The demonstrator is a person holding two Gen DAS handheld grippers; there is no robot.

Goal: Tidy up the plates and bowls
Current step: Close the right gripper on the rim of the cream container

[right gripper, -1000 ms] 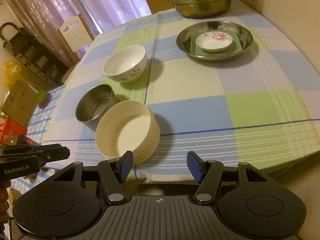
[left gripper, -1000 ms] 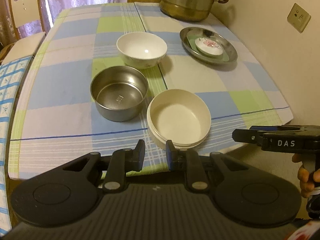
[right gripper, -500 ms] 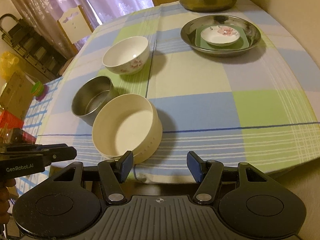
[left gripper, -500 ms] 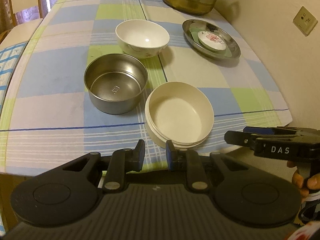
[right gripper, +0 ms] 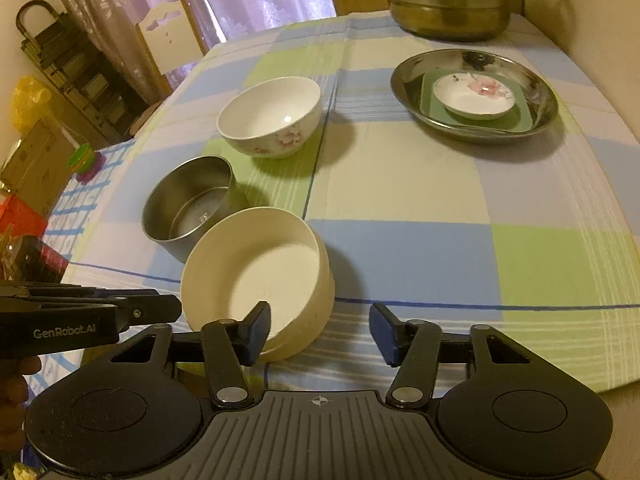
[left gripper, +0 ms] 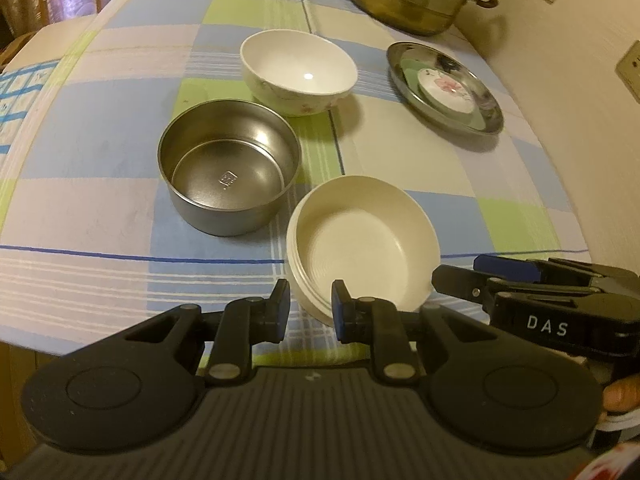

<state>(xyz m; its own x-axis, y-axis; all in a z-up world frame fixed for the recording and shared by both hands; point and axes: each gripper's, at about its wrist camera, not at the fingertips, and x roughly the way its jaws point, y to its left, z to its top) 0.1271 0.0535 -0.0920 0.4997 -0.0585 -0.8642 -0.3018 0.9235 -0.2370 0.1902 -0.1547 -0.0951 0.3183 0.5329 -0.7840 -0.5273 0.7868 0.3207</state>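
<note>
Cream bowl (left gripper: 362, 240) closer; both grippers apparently advanced.

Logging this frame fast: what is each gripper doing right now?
Left gripper: jaws partly open, holding nothing, at the cream bowl's near rim.
Right gripper: jaws open wide, holding nothing.

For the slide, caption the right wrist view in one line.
Open right gripper nears cream bowl beside steel bowl on the checked tablecloth.
</note>
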